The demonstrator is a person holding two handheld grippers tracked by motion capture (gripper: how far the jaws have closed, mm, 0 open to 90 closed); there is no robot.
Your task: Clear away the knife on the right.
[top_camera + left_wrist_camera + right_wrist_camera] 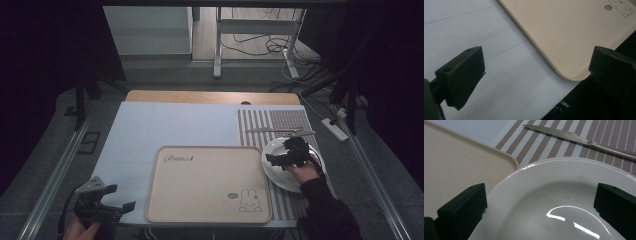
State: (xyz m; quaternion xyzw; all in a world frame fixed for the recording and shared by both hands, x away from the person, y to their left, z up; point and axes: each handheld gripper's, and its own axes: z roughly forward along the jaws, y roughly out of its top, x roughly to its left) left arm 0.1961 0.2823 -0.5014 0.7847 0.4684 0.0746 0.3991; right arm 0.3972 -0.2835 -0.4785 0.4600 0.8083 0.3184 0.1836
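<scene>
While open, right gripper (286,152) overhangs plate (280,176)

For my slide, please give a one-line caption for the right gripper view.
Open right gripper poised over a glossy white round plate, beside a beige plastic tray; a steel knife lies beyond.

The tray (207,182) lies bare and open, while plate (280,172) and knife (272,130) crowd the striped mat (272,120).
</scene>
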